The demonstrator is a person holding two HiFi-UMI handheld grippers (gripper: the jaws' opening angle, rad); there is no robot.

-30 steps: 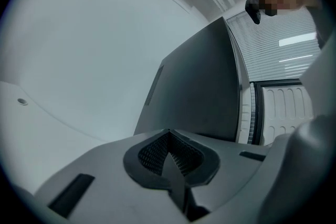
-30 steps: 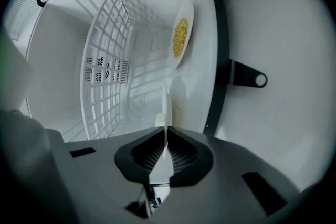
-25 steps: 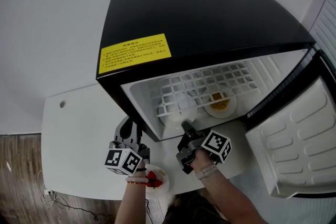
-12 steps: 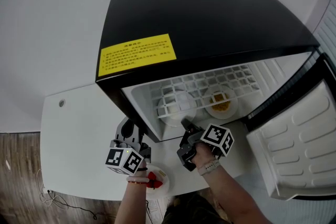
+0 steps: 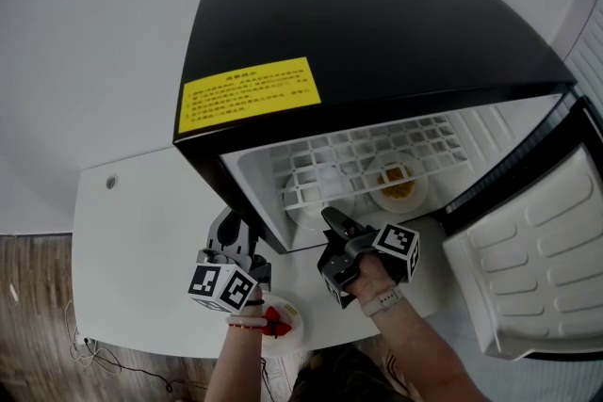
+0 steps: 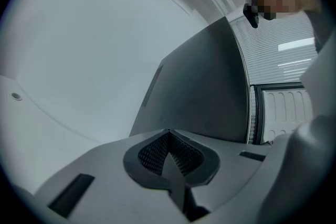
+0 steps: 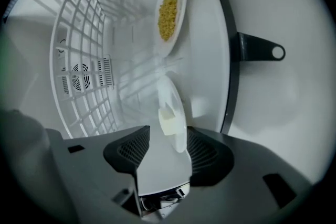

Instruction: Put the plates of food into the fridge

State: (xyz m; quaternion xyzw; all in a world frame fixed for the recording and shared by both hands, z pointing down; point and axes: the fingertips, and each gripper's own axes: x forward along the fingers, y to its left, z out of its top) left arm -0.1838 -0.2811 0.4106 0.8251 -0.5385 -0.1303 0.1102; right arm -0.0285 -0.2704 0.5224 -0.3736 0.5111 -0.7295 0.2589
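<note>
Inside the open black fridge (image 5: 377, 24), a white plate with a pale cube of food (image 5: 316, 191) lies at the left of the floor, and a plate of yellow food (image 5: 398, 184) lies to its right. My right gripper (image 5: 333, 221) is at the fridge's mouth. Its jaws have just been opening and now stand open, with the pale-food plate's (image 7: 175, 113) near rim between the pads, untouched. The yellow-food plate (image 7: 169, 12) lies farther in. My left gripper (image 5: 226, 233) is shut and empty (image 6: 170, 153) beside the fridge's left side. A plate of red food (image 5: 279, 323) sits on the table under my left wrist.
A white wire shelf (image 5: 377, 146) spans the fridge above both plates. The fridge door (image 5: 537, 249) hangs open at the right. The fridge stands on a white table (image 5: 141, 240), whose front edge is near my arms; wooden floor shows beyond it at the left.
My right gripper's jaws have opened off the pale-food plate's rim, and the gripper has rolled. The plate stays on the fridge floor. My left gripper has not moved.
</note>
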